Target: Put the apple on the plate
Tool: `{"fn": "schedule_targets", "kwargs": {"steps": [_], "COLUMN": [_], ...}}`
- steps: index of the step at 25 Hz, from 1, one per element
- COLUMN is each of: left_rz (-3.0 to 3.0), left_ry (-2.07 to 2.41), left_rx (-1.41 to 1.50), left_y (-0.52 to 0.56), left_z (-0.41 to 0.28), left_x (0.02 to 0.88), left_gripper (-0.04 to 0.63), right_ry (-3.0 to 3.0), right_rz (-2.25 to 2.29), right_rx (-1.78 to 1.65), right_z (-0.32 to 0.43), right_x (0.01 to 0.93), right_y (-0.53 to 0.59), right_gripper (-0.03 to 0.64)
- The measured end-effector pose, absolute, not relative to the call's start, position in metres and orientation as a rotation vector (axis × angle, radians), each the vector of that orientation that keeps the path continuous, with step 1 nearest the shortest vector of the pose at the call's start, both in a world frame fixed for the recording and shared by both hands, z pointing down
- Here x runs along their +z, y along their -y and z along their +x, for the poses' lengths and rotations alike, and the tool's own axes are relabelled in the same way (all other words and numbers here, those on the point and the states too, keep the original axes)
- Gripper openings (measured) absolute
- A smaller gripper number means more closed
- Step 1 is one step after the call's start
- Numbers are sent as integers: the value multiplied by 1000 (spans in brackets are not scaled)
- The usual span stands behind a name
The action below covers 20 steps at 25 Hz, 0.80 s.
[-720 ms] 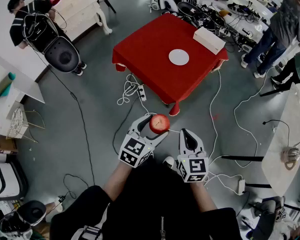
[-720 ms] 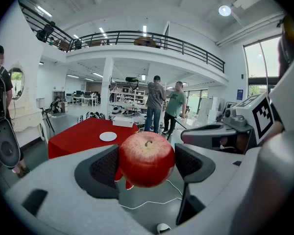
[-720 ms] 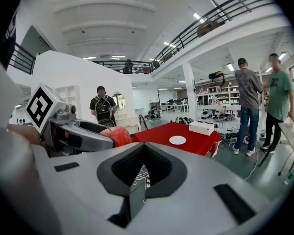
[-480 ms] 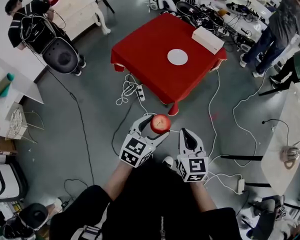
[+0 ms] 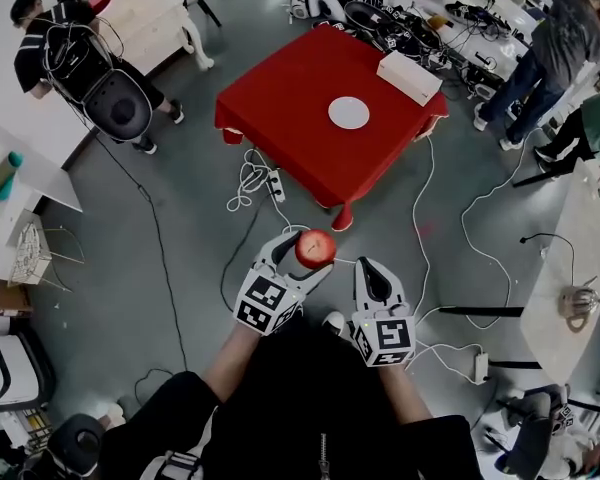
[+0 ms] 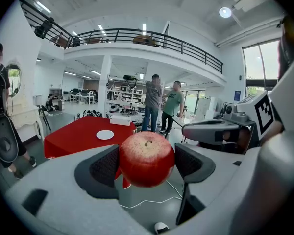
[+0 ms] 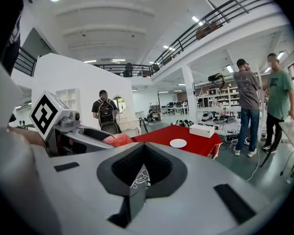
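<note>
The left gripper (image 5: 298, 260) grips the round red apple (image 6: 146, 159) between widely spread jaws, in the air well apart from the small white round plate (image 5: 349, 112) on the red-clothed square table (image 5: 285, 118); the right gripper (image 5: 369, 268) has its jaws together, empty

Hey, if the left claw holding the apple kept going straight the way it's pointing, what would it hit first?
Probably the near corner of the red table, short of the plate. The left claw tilts slightly down, so it might meet the floor first; depth is unclear.
</note>
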<state>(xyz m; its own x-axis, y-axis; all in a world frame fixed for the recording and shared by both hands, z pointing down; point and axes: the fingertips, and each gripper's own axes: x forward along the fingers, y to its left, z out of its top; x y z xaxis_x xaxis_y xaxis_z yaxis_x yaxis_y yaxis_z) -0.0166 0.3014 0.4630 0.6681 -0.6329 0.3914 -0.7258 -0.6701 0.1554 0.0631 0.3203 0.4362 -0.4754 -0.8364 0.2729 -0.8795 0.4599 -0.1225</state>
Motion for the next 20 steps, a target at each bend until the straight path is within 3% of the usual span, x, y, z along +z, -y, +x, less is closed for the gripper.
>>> {"fn": "schedule_targets", "kwargs": {"steps": [20], "left_rz": [2526], "left_ry": [1214], "left_rx": [486], "left_y": [-303], "left_z": [-10], "left_x": [467], "left_gripper": [362], "right_ry": [2540], "right_rz": [1498], "right_rx": [442], "right_z": [119], "right_x": [447], "right_y": [-337], "right_gripper": [8]}}
